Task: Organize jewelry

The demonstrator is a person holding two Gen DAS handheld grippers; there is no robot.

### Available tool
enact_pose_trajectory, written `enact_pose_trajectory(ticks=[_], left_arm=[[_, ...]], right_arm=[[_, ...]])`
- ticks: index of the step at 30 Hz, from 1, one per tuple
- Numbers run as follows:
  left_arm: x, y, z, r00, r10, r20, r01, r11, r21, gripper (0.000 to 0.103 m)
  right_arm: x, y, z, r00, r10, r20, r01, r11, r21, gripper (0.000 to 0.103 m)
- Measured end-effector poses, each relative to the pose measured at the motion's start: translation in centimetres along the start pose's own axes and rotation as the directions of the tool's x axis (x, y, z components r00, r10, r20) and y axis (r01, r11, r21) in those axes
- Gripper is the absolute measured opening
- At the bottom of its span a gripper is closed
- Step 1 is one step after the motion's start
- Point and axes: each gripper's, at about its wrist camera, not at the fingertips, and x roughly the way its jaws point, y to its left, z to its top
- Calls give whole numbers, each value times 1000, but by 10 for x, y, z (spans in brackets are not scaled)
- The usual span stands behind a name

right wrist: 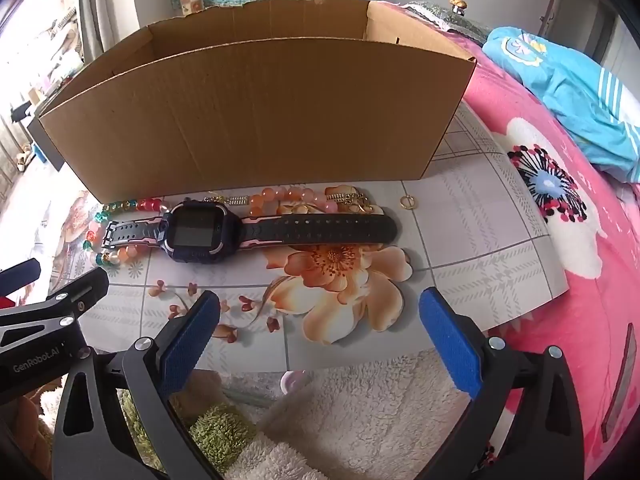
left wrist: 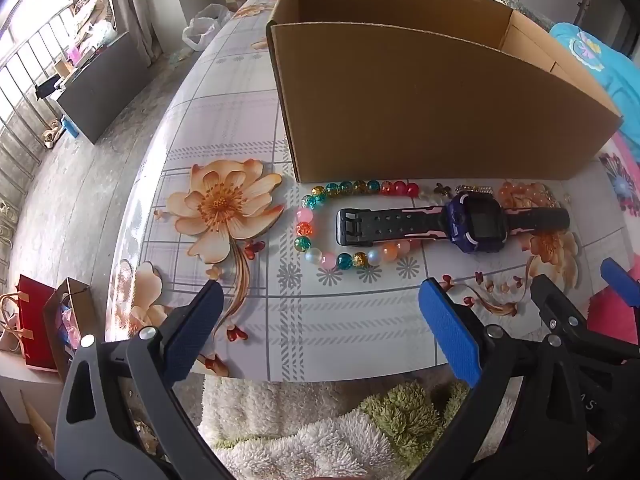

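A purple and black watch (left wrist: 472, 222) lies flat in front of an open cardboard box (left wrist: 420, 104), partly over a multicoloured bead bracelet (left wrist: 316, 224). An orange bead bracelet (right wrist: 288, 198) with gold charms lies behind the strap, and a small gold ring (right wrist: 408, 202) lies to its right. The watch (right wrist: 200, 230) and box (right wrist: 256, 116) also show in the right wrist view. My left gripper (left wrist: 320, 296) is open and empty, short of the bead bracelet. My right gripper (right wrist: 320, 308) is open and empty, short of the watch strap.
The flower-print board (left wrist: 248, 320) sits on a pink bedcover (right wrist: 592, 280) with a blue garment (right wrist: 568, 80) at the far right. Fluffy white and green towels (right wrist: 340, 420) lie at the near edge. Gift bags (left wrist: 44, 320) stand on the floor to the left.
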Motion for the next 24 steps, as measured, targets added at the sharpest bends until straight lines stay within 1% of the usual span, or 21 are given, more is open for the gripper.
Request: enact_pose_trajectory(ticks=[7, 10, 12, 24], left_arm=[[-1, -2, 0, 1000, -4, 3, 4, 1000, -2, 94], [-1, -5, 0, 1000, -5, 5, 5, 1000, 0, 94], [0, 1, -5, 1000, -5, -1, 5, 1000, -4, 94], [0, 3, -6, 1000, -2, -2, 2, 1000, -2, 94]], right_arm=[[6, -1, 5, 1000, 5, -14, -5, 1000, 10, 97], [4, -7, 6, 1000, 10, -6, -10, 1000, 11, 97], [1, -4, -1, 1000, 12, 8, -12, 1000, 9, 97], [3, -4, -2, 1000, 15, 8, -16, 1000, 11, 97]])
